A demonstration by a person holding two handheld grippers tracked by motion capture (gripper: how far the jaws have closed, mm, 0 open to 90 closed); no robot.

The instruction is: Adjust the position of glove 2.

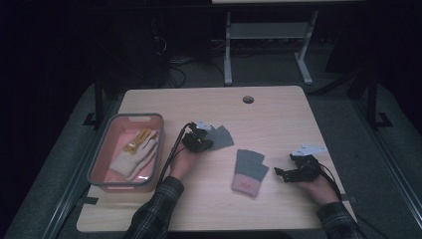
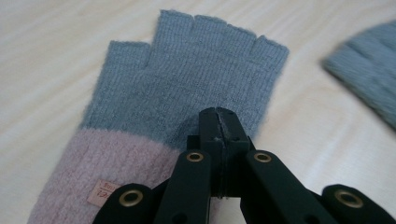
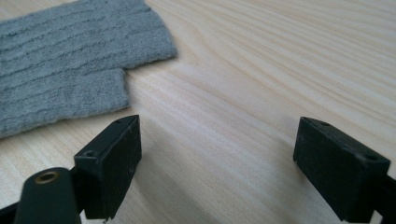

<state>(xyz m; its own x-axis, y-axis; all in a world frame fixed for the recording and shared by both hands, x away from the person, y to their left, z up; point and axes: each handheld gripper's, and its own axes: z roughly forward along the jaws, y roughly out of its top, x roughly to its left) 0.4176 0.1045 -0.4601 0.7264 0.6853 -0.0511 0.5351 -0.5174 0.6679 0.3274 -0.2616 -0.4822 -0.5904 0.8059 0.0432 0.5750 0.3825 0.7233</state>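
Observation:
A fingerless glove, grey with a pink cuff [image 2: 187,88], lies flat on the wooden table [image 1: 278,124]. My left gripper [image 2: 218,116] is shut, its tips pinching a small fold of the glove's grey palm. In the high view that glove [image 1: 221,135] pokes out to the right of the left gripper [image 1: 201,142]. Its matching second glove [image 1: 250,172] lies mid-table, fingers pointing away. To its right, my right gripper [image 1: 278,173] rests low over the table. The right gripper [image 3: 217,163] stands open over bare wood, with the second glove's grey fingers [image 3: 60,70] just beyond its left jaw.
A pink bin with a grey rim [image 1: 99,152] stands at the table's left and holds white and yellow gloves [image 1: 134,152]. A cable hole [image 1: 248,99] sits near the far edge. The second glove's edge [image 2: 369,65] shows blurred in the left gripper view.

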